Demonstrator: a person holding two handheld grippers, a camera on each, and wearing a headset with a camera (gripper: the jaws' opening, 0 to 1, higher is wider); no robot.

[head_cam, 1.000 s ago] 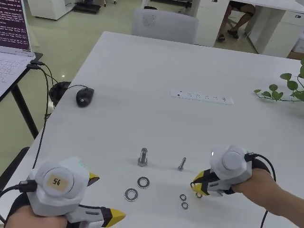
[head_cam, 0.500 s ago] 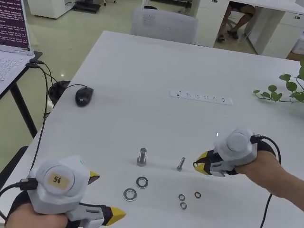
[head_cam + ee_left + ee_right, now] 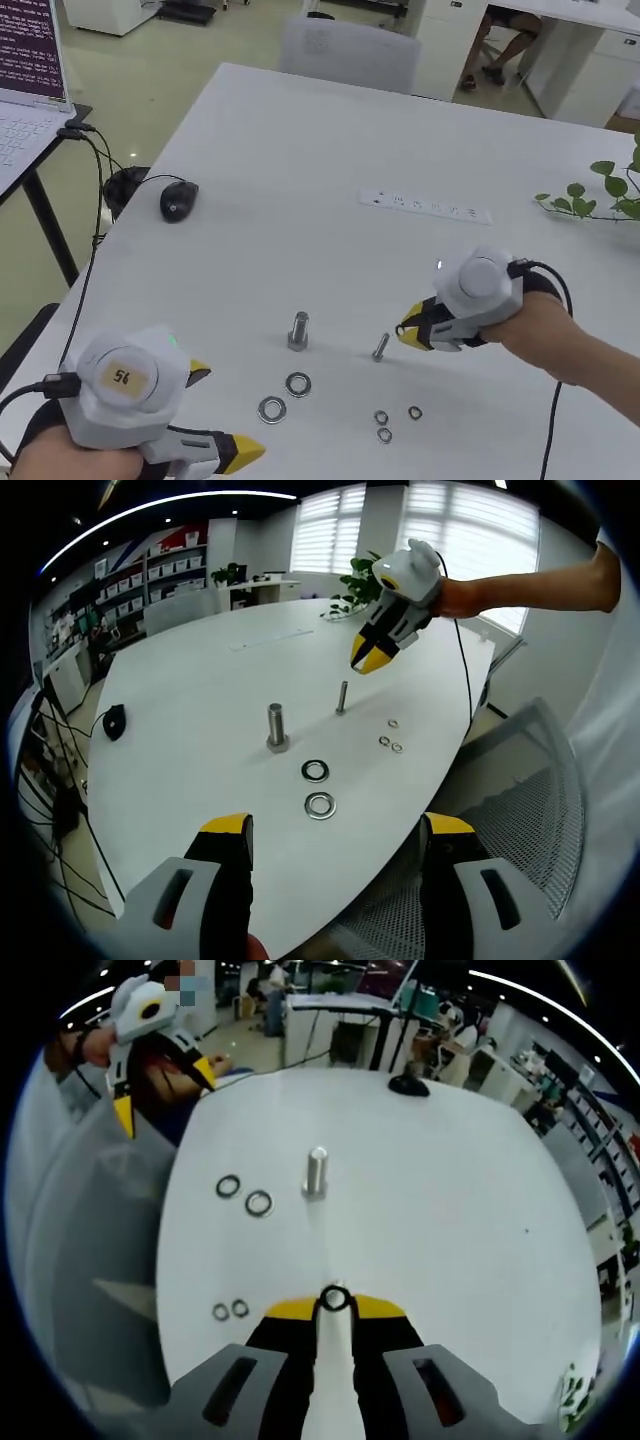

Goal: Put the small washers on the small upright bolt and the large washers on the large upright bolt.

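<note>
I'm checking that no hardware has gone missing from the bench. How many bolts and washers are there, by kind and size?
Large upright bolt: 1
Small upright bolt: 1
Large washers: 2
Small washers: 4 (3 on the table, 1 held at the jaw tips of the right gripper)
Total: 8

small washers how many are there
4 small washers. Three lie on the table near the small upright bolt: a close pair, one apart. The fourth is pinched by the right gripper.
</note>
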